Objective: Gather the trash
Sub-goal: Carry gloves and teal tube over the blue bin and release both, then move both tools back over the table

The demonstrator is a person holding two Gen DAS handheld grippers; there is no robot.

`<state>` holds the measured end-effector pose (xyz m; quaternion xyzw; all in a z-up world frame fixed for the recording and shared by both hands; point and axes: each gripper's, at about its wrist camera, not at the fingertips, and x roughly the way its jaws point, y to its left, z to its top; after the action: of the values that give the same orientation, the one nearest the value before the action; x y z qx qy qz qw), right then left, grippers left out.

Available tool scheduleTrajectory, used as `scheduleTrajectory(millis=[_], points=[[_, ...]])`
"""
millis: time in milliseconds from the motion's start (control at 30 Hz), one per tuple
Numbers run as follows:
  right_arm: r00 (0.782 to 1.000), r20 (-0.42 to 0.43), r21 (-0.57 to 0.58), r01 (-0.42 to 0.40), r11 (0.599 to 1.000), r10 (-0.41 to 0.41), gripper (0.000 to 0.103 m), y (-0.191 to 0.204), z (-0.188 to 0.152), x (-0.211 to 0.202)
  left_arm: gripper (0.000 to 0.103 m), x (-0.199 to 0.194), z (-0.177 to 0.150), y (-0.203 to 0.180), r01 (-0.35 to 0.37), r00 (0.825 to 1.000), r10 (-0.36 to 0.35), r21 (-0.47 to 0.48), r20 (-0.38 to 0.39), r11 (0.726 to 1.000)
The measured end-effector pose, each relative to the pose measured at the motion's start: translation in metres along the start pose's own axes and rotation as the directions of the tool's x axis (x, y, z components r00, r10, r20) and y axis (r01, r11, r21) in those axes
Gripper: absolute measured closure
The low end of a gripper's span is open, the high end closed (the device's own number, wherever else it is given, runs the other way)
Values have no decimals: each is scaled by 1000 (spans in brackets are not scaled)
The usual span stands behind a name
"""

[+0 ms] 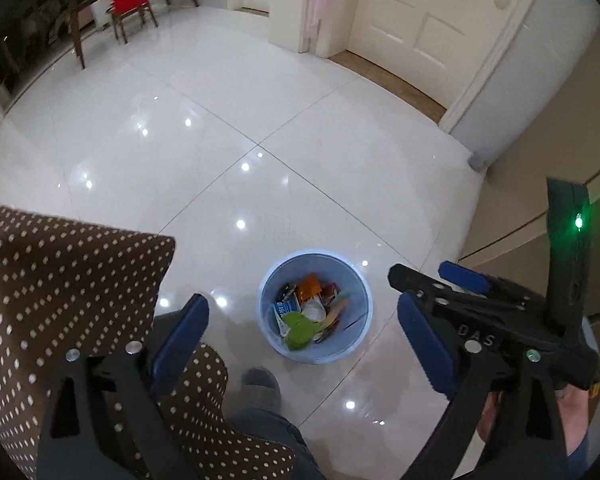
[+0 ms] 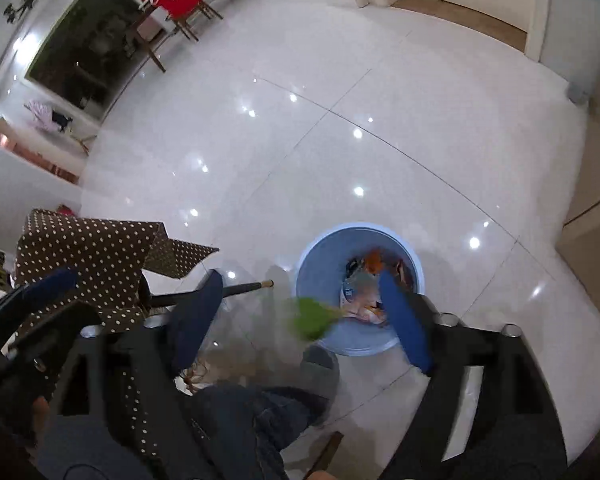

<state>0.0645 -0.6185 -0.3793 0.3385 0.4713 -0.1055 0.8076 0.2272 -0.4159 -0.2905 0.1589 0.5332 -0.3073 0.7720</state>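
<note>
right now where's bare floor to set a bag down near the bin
Bare tile lies beyond the blue bin, toward the cream door, and between the bin and the polka-dot cloth. It is crowded on the near side: a grey slipper and both grippers, left and right, with green trash blurred there.

Your pale blue trash bin (image 1: 315,308) holds orange, red, white and lime-green scraps (image 1: 300,330). Your fingers (image 1: 422,344) are blue on black frames. The surface's cloth (image 1: 60,272) is brown with white dots; the floor (image 1: 220,120) is glossy white tile.
</note>
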Motion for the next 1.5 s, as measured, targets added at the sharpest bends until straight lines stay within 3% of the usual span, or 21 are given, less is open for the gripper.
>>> scheduleTrajectory(millis=[167, 467, 967, 1500], points=[[999, 33, 8, 28, 1000, -29, 6, 1, -6, -15, 10, -26, -7, 5, -4, 998, 5, -11, 61, 1000], [992, 115, -23, 54, 998, -51, 6, 34, -9, -63, 10, -95, -25, 14, 2, 978, 2, -19, 209, 1000], [963, 265, -219, 8, 976, 52, 6, 159, -16, -144, 10, -190, -75, 75, -22, 926, 66, -122, 372, 992], [944, 266, -429, -65, 901, 195, 6, 286, -45, -158, 10, -259, -134, 169, -77, 864, 219, -312, 453, 947]])
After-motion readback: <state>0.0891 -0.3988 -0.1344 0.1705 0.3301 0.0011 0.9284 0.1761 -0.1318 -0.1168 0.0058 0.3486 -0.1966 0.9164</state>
